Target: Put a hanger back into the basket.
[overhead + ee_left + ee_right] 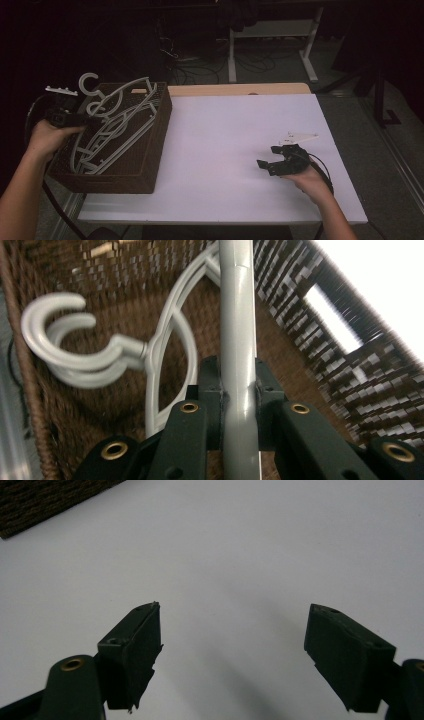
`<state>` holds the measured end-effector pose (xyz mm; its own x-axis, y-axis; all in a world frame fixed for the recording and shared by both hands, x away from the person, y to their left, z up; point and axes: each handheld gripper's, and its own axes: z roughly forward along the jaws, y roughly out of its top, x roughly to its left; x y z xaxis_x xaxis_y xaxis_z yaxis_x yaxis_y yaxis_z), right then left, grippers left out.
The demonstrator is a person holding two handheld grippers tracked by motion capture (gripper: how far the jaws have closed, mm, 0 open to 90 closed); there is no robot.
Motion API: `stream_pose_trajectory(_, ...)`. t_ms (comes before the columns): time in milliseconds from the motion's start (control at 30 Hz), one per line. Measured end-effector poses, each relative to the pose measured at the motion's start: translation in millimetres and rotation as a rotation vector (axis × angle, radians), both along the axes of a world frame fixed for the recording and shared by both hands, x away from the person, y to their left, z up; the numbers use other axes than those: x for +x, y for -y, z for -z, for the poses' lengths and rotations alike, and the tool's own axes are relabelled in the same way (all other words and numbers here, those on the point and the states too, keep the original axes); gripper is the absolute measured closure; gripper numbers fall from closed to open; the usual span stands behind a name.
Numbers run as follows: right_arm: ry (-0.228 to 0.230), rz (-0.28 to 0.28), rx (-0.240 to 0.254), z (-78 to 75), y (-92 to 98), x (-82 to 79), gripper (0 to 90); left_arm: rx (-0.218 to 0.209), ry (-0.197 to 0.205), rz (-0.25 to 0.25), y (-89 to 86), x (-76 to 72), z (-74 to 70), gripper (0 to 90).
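A brown woven basket stands at the table's left edge with several pale grey plastic hangers in it. My left gripper is over the basket's left rim, shut on the bar of a grey hanger. In the left gripper view that bar runs straight up between the two pads, and two more hanger hooks lie on the basket floor behind it. My right gripper rests low over the white tabletop at the right, open, with nothing between its jaws.
The white table has a wooden strip along its far edge. The basket's wall has a handle slot. Beyond the table stand white desk legs and floor cables.
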<state>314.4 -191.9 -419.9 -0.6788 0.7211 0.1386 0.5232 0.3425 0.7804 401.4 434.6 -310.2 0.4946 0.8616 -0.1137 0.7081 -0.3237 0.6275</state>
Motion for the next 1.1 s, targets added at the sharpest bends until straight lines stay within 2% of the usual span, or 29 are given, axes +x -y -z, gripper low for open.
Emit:
stream_pose_trajectory(233, -0.001, -0.002, -0.002, 0.2, -0.6, -0.2, 22.0, 0.005, -0.069, 0.000, -5.9, 2.8, 23.5, 79.2)
stream_pose_trajectory(333, 0.000, -0.003, -0.002, 0.0, -0.6, -0.1, 22.0, -0.007, -0.077, -0.001, -7.9, 2.8, 31.6, 78.8)
stream_pose_trajectory(367, 0.000, -0.002, -0.002, 0.0, -0.6, -0.1, 22.0, -0.023, -0.069, 0.000, -8.8, 2.6, 33.2, 78.0)
stream_pose_trajectory(400, 0.000, -0.001, -0.002, 0.0, -0.5, -0.1, 22.0, -0.026, -0.056, -0.013, -9.3, 2.6, 34.2, 72.1)
stream_pose_trajectory(433, 0.000, -0.001, -0.002, -0.1, -0.4, -0.1, 22.0, -0.017, -0.044, -0.024, -9.3, 2.6, 34.3, 63.8)
stream_pose_trajectory(533, 0.004, -0.001, 0.000, -0.6, -0.3, -0.3, 22.1, -0.007, -0.016, -0.044, -9.8, 2.2, 32.0, 52.9)
stream_pose_trajectory(633, 0.006, -0.001, 0.001, -1.3, -0.1, -0.6, 22.0, -0.016, 0.012, -0.036, -6.7, -0.1, 26.9, 46.7)
stream_pose_trajectory(800, 0.013, -0.004, 0.001, -4.3, -0.4, -0.5, 22.1, -0.066, 0.073, 0.018, 12.3, -8.4, 13.4, 38.3)
stream_pose_trajectory(833, 0.013, -0.004, 0.001, -4.3, -0.4, -0.5, 22.1, -0.066, 0.073, 0.018, 12.3, -8.4, 13.4, 37.1)
stream_pose_trajectory(867, 0.016, -0.006, 0.002, -5.5, -0.5, -0.5, 22.0, -0.100, 0.106, 0.052, 25.4, -13.3, 6.9, 37.1)
stream_pose_trajectory(1033, 0.031, -0.016, 0.010, -13.7, -1.8, -0.7, 20.4, -0.180, 0.174, 0.145, 58.6, -24.5, -1.6, 28.9)
stream_pose_trajectory(1100, 0.034, -0.022, 0.012, -16.1, -2.2, -1.0, 19.1, -0.200, 0.188, 0.181, 72.3, -29.1, -2.4, 25.8)
